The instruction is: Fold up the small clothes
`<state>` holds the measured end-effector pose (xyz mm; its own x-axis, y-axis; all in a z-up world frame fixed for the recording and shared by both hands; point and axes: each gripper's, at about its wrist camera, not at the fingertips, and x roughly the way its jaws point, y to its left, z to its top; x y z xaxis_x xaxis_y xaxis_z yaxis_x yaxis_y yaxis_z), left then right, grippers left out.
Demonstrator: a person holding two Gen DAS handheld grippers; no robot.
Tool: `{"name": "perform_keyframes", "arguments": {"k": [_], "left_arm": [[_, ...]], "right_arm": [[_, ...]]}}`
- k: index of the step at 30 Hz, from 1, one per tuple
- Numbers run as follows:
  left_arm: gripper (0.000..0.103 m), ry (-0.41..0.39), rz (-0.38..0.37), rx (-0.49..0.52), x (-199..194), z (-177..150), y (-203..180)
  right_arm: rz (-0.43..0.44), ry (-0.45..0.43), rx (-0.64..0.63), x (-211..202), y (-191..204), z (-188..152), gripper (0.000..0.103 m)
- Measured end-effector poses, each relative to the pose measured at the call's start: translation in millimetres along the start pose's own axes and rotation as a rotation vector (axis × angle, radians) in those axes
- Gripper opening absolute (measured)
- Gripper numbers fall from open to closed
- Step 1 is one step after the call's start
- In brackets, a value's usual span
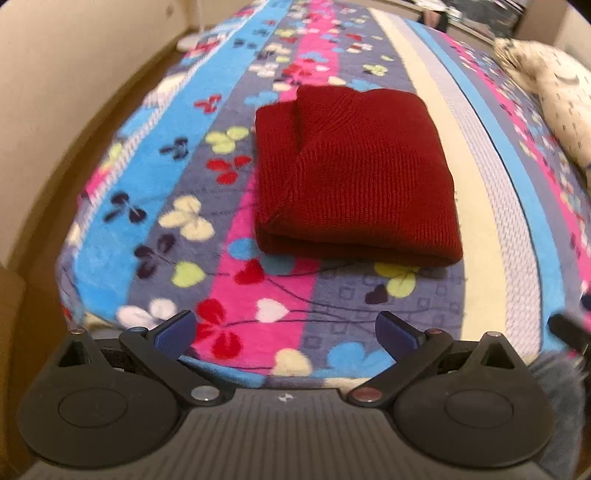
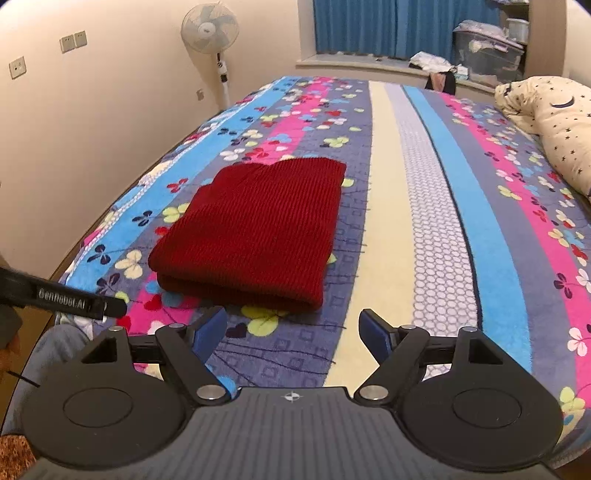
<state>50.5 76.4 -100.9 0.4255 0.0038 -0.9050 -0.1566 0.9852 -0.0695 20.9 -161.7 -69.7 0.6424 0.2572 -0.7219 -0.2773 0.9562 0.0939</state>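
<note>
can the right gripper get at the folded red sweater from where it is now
Probably yes: the right gripper is open, the red sweater lies just ahead on the blanket, nothing between them.

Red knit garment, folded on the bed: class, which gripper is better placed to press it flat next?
Probably left. The left gripper faces the red knit garment squarely; from the right gripper it lies off left.

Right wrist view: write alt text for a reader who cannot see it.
A dark red knit garment, folded into a neat rectangle, lies on a striped floral blanket covering a bed. The open right gripper is in front of it, holding nothing. Behind are a standing fan, blue curtains and a star-print pillow.
</note>
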Motion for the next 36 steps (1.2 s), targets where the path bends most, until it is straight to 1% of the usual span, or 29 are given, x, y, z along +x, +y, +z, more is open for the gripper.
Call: {"name": "perform_keyframes", "arguments": {"k": [1, 3, 6, 8, 12, 15, 18, 20, 21, 25, 27, 29, 31, 33, 34, 35, 36], "left_arm": [[0.103, 0.013, -0.008, -0.033, 7, 7, 1], [0.103, 0.048, 0.005, -0.085, 22, 22, 1], [0.103, 0.094, -0.02, -0.174, 42, 44, 1], [0.103, 0.106, -0.012, -0.231, 57, 58, 1], [0.103, 0.124, 0.022, -0.291, 80, 77, 1], [0.103, 0.146, 0.028, -0.34, 100, 83, 6], [0.103, 0.134, 0.025, -0.37, 116, 81, 14], [0.103, 0.137, 0.017, -0.388, 126, 78, 17], [0.103, 0.141, 0.005, -0.406, 130, 76, 20], [0.103, 0.159, -0.051, -0.498, 150, 70, 33], [0.103, 0.163, -0.08, -0.54, 157, 68, 39], [0.103, 0.166, -0.116, -0.592, 165, 65, 44], [0.103, 0.17, -0.142, -0.641, 171, 62, 48], [0.103, 0.167, -0.153, -0.658, 174, 61, 50], [0.103, 0.168, -0.156, -0.664, 176, 61, 51], [0.103, 0.169, -0.158, -0.67, 177, 62, 52], [0.103, 0.17, -0.16, -0.676, 178, 62, 53]], "right_arm": [[0.008, 0.02, -0.003, 6, -4, 3, 0.081], [0.022, 0.055, -0.003, 20, -14, 12, 0.081], [0.037, 0.095, 0.008, 47, -36, 35, 0.081], [0.044, 0.129, 0.038, 70, -54, 58, 0.081], [0.079, 0.208, 0.115, 131, -94, 120, 0.081], [0.103, 0.231, 0.12, 180, -111, 168, 0.081], [0.131, 0.235, 0.098, 229, -121, 208, 0.081], [0.151, 0.259, 0.092, 263, -124, 226, 0.081], [0.166, 0.284, 0.091, 283, -125, 235, 0.081], [0.192, 0.375, 0.119, 350, -130, 253, 0.082], [0.23, 0.422, 0.13, 377, -130, 259, 0.086], [0.274, 0.45, 0.123, 397, -126, 262, 0.089], [0.319, 0.472, 0.083, 414, -119, 267, 0.093], [0.346, 0.485, 0.044, 430, -113, 271, 0.097], [0.358, 0.49, 0.052, 437, -112, 272, 0.097], [0.365, 0.492, 0.083, 443, -112, 273, 0.093], [0.364, 0.513, 0.108, 452, -110, 274, 0.077]]}}
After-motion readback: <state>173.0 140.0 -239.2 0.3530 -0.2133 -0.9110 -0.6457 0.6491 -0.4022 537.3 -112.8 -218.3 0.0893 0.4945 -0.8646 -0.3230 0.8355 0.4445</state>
